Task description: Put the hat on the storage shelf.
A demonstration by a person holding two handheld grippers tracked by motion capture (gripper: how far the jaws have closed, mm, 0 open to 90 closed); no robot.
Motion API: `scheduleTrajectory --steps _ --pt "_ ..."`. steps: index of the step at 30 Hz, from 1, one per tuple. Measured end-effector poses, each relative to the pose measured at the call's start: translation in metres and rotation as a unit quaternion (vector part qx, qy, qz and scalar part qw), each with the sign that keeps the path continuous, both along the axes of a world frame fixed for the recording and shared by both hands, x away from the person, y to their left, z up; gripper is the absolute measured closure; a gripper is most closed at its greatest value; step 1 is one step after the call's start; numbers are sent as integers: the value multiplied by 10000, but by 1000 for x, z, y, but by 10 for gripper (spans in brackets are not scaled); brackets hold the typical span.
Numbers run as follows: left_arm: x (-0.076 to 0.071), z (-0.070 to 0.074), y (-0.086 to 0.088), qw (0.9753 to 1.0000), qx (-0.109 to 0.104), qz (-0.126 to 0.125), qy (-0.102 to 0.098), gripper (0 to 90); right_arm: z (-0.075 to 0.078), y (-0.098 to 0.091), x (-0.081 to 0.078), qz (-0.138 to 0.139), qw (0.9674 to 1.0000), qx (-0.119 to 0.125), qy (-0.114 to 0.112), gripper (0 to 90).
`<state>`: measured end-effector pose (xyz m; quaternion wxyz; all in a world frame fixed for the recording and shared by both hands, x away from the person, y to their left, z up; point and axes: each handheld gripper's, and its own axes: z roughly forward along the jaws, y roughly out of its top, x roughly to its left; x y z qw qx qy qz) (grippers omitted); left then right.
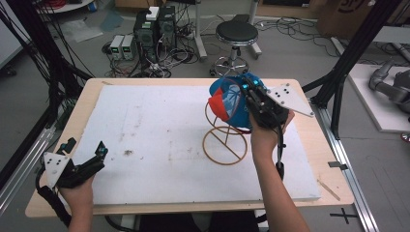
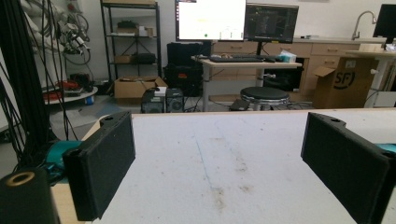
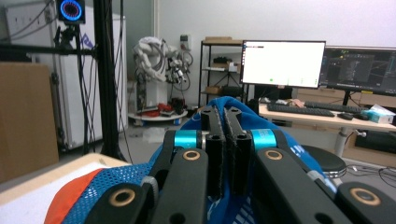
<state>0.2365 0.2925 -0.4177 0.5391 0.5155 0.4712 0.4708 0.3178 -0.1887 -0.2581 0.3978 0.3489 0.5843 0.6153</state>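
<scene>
On the wooden table (image 1: 309,159) lies a big white foam board (image 1: 159,145) that covers nearly the whole top; faint brown stains near its middle and left. Behind the table, on the floor: black round stool (image 1: 236,34), computer towers (image 1: 154,29), loose cables.

Right of centre on the board stands a gold wire stand (image 1: 225,140): flat ring with a cross bar at the base, wire hoops rising from it. The blue mesh cap (image 1: 231,99) with an orange-red panel hangs at the top of the stand, touching the upper hoops. Whether it is fully seated on the frame, can't tell from the high view.

Right gripper (image 1: 247,92) is up at the cap, person's right hand (image 1: 266,130) behind it, forearm coming in from the bottom edge. Its grey three-cornered plate points right. In the right gripper view the two black jaws stand pressed together with blue cap fabric (image 3: 275,140) bunched around and between them, orange panel at lower left. So: clamped on the cap.

Left gripper (image 1: 84,153) sits at the board's near left corner, well apart from stand and cap, left hand (image 1: 77,191) holding it low. Left gripper view shows both jaws spread wide, bare stained foam between them, nothing gripped.
</scene>
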Motion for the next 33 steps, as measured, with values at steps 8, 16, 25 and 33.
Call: scheduleTrajectory --steps 8,16,25,33 --pt "0 0 -1 10000 -2 1 4 103 -5 7 5 -36 9992 -355 185 852" --pt "0 0 0 10000 -3 13 18 103 -1 11 9 -39 9986 -477 232 807" --pt "1 0 0 10000 0 6 23 103 10 13 8 -14 9988 -467 117 777" --pt "1 0 0 10000 2 3 22 103 14 10 6 -20 9991 -410 58 760"
